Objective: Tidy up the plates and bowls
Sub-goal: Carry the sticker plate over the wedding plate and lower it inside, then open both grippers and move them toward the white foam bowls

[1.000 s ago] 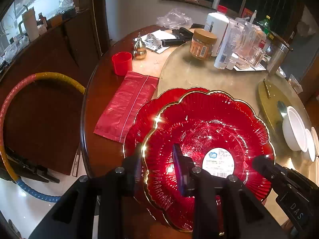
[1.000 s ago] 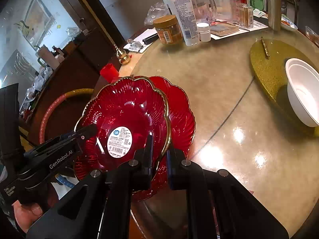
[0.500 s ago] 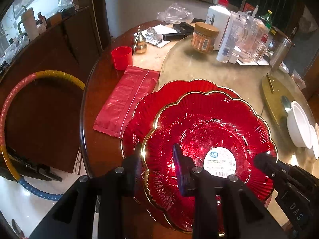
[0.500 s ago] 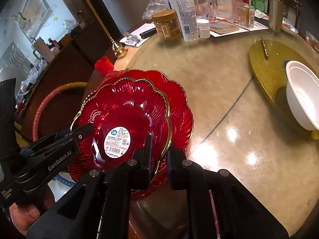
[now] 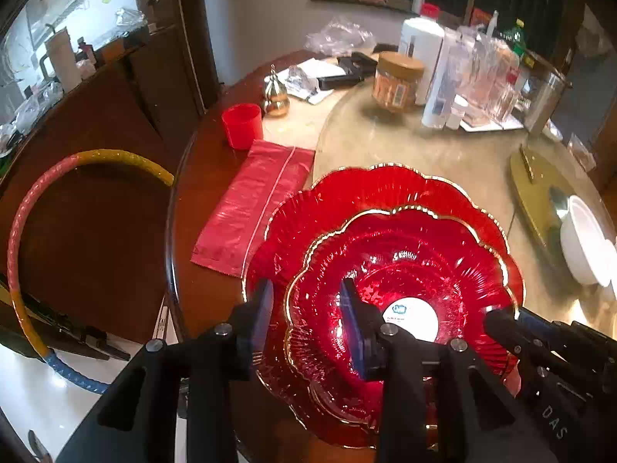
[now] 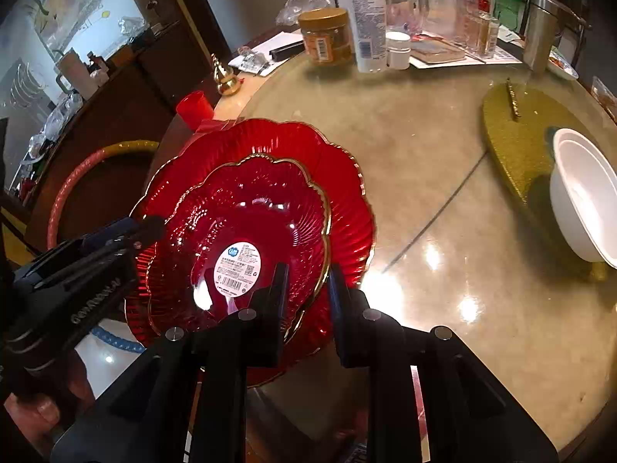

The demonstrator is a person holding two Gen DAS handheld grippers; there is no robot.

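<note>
Nesting inside larger red plate (image 6: 339,177): smaller red plate (image 6: 246,208).

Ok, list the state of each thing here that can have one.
Smaller red scalloped glass plate: nested in the bigger one.
Larger red scalloped glass plate: underneath, on the table.
White bowls: stacked.
Amber jar: lidded.
Left gripper: jaws opening, astride the plate rim.
Right gripper: jaws opening, astride the rim.
</note>
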